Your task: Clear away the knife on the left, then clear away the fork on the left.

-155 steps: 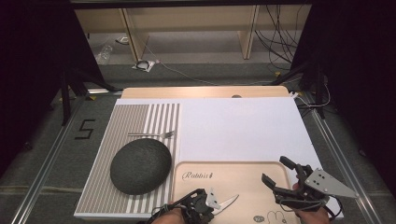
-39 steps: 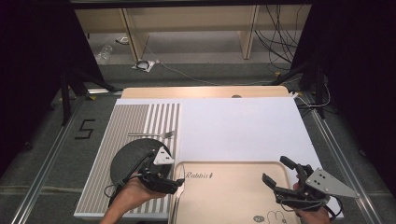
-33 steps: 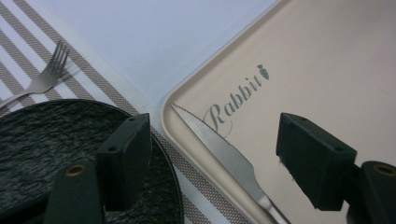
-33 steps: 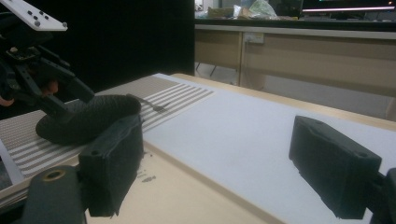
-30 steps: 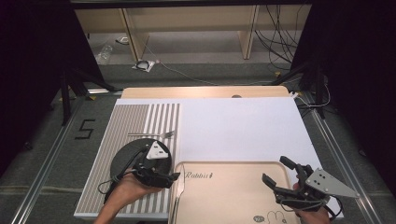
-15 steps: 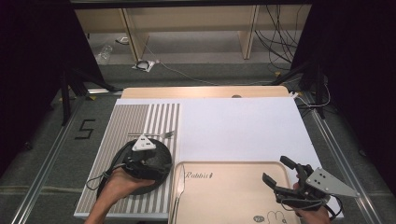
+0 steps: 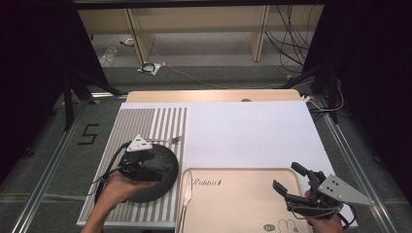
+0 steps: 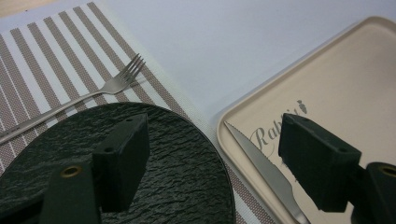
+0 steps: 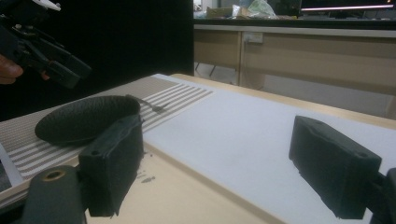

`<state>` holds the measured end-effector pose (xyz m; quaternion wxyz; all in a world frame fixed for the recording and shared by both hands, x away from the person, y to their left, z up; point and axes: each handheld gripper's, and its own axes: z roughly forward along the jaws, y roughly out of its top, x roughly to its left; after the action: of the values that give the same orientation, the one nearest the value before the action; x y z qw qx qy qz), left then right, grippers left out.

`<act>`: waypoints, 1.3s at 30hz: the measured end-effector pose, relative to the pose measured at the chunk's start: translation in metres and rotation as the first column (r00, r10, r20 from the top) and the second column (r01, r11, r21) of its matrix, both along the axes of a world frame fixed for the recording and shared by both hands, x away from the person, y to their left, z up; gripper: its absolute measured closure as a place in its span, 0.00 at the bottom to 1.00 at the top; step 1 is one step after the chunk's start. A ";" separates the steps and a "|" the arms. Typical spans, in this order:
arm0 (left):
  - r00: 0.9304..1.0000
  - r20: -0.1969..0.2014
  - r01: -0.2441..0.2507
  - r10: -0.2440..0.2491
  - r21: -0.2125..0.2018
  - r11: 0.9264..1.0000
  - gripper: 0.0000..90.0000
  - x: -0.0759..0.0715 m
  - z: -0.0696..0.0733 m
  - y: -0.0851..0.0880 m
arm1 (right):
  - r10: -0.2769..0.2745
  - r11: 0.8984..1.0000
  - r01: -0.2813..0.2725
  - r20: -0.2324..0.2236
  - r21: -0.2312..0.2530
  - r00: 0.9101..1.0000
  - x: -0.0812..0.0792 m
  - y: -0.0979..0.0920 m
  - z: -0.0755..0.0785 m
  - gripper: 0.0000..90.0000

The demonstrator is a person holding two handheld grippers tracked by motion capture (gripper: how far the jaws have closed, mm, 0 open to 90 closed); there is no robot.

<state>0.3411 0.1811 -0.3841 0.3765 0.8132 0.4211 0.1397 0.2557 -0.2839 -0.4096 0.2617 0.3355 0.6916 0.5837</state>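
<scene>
Above striped placemat (image 7: 160,121), left gripper (image 8: 210,158) jaws gape wide over dark plate (image 8: 177,163), holding nothing.

Bright tabletop, dark surroundings, soft blurred foreground.

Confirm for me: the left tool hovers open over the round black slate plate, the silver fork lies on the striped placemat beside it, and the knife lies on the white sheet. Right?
Not quite. The silver knife lies in the beige tray, along its left edge, as the left gripper view shows. The rest holds: the left tool is open over the round black slate plate, and the silver fork lies on the striped placemat.
</scene>
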 end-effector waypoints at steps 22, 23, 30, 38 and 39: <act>0.997 -0.008 -0.071 0.071 0.035 0.997 0.27 0.026 -0.009 0.017 | -0.004 1.000 0.004 -0.004 0.002 1.000 0.001 0.000 0.000 0.21; 0.997 -0.008 -0.076 0.077 0.037 0.996 0.27 0.029 -0.009 0.018 | -0.007 1.000 0.007 -0.009 0.000 1.000 0.001 0.000 0.000 0.21; 0.996 -0.009 -0.090 0.091 0.078 0.993 0.27 0.046 -0.007 0.024 | -0.005 1.000 0.005 -0.007 0.000 1.000 0.001 0.000 0.000 0.21; 0.994 -0.021 -0.101 0.105 0.138 0.985 0.28 0.069 -0.009 0.028 | -0.007 1.000 0.007 -0.008 0.002 1.000 0.001 -0.001 0.000 0.21; 0.994 -0.023 -0.103 0.108 0.142 0.984 0.28 0.072 -0.009 0.029 | -0.009 1.000 0.009 -0.011 -0.003 1.000 0.000 -0.001 0.000 0.21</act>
<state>0.4135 0.2099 -0.3927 0.3037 0.8164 0.4585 0.1762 0.2561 -0.2849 -0.4095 0.2612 0.3415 0.6921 0.5797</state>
